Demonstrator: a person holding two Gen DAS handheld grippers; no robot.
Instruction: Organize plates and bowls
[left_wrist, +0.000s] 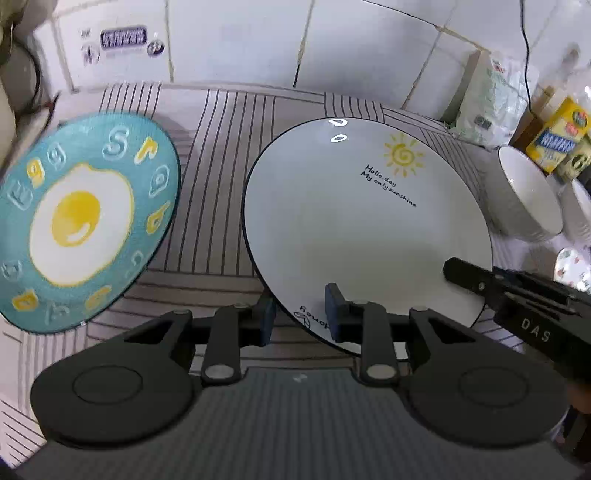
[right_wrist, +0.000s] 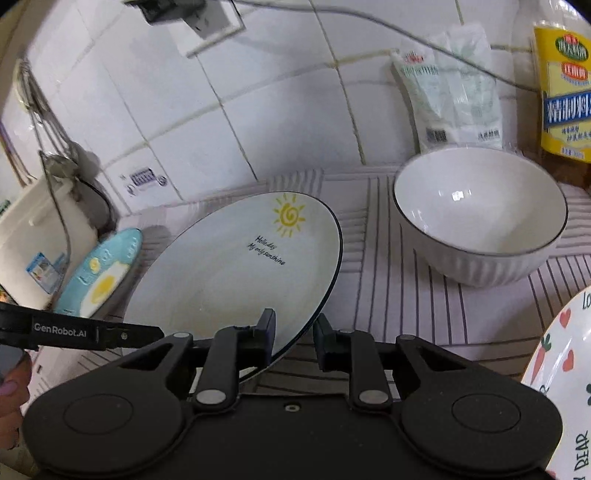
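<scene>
White round ceramic plate with a dark rim, a yellow sun drawing and black handwriting sits tilted between my two grippers, its near edge raised off the striped grey-and-white mat that covers the counter. My left gripper straddles the plate's near rim: one blue pad lies on the upper face, the other pad is below the edge, and the jaws stand only narrowly apart, pinching the rim. My right gripper takes the same plate at its right-hand edge; in the right wrist view the rim runs between the two pads, again with the jaws set narrow, one pad over the face and one outside the rim. I cannot tell for certain whether the outer pad presses on the underside.

To the left, a teal round plate with a fried-egg picture and raised letters lies on the mat, apart from the sun plate. To the right stands a white ribbed ceramic bowl with a thin dark rim, upright and empty, well clear of the plate. At the right edge of the right wrist view shows part of a white plate with red hearts and carrots. White plastic packets and a yellow-labelled bottle stand against the white tiled wall.
</scene>
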